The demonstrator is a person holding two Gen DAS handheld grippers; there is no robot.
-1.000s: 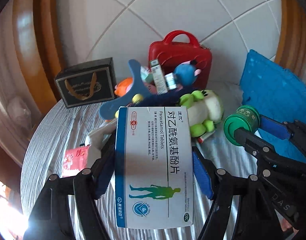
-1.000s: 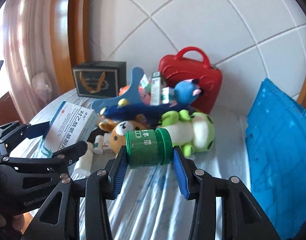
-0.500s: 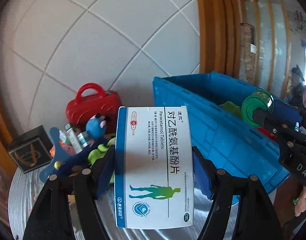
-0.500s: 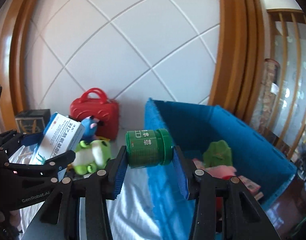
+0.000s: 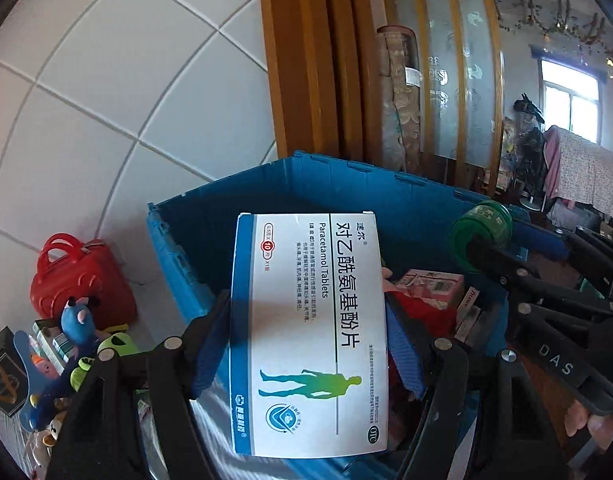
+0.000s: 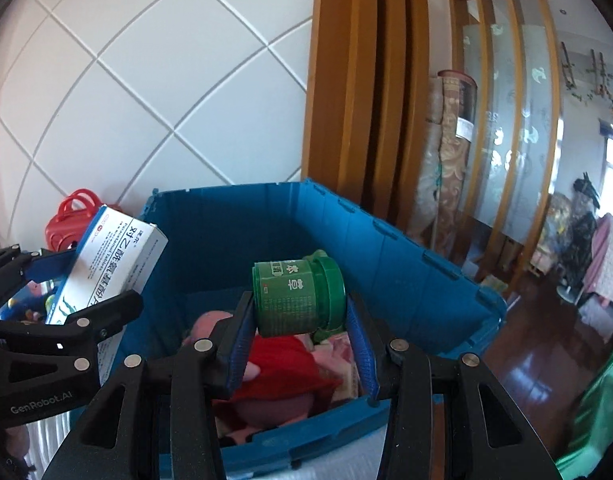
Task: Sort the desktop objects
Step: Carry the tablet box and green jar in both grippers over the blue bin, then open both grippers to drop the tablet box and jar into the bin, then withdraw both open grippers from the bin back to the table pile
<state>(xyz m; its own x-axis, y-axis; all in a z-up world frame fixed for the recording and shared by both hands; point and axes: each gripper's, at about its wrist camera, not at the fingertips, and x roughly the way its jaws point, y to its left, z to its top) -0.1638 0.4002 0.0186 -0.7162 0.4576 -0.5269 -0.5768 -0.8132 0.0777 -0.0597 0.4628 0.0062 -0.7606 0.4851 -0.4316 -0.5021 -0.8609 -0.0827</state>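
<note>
Over the blue crate, both grippers tilt downward: left gripper clamps a paracetamol box, right gripper squeezes a green jar sideways, just beside it.

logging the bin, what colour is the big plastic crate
Blue plastic crate; right wrist view shows it best.

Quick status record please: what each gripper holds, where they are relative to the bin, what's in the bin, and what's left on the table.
left gripper: shut on paracetamol box
right gripper: shut on green jar, jar lying sideways
position: both raised at the blue bin
bin contents: red and pink soft items, small cartons
left on table: red case, blue plush, other toys
</note>
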